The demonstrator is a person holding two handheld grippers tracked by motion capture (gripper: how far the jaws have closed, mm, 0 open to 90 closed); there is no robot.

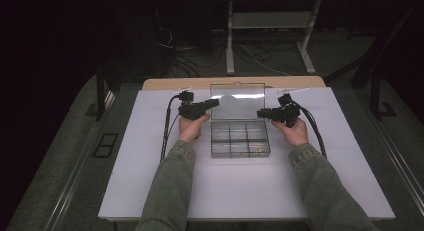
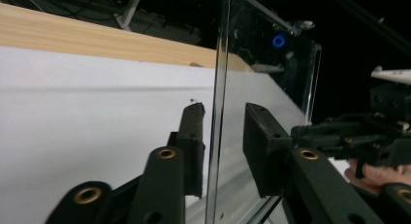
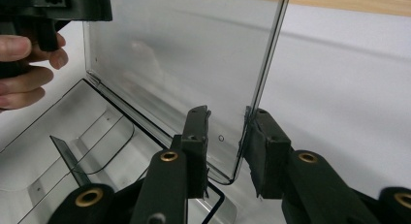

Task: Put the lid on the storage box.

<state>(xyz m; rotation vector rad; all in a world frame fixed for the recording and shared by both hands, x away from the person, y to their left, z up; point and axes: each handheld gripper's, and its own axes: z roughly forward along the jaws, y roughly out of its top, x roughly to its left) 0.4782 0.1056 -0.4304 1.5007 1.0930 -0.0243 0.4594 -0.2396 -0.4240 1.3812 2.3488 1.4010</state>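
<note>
Clear compartment box (image 1: 240, 139) sat mid-desk (image 1: 150, 191) on the white sheet, its lid (image 1: 237, 102) standing upright at the hinge, on the box's far side.

Left gripper (image 2: 220, 136) sat at the lid's left edge, jaws spread a little either side of the clear panel; we saw a gap on both sides, no pad pressing. Right gripper (image 3: 228, 141) straddled the lid's right edge; the outer pad (image 3: 261, 146) looked to be touching the rim and the inner one stood off, so we judged no firm pinch.

To do this step well, we reckoned both sides of the lid should move together, slowly and evenly, so the hinge would not twist and the box would not skid.

Small parts lay in the box's near right compartment; too small to name.
</note>
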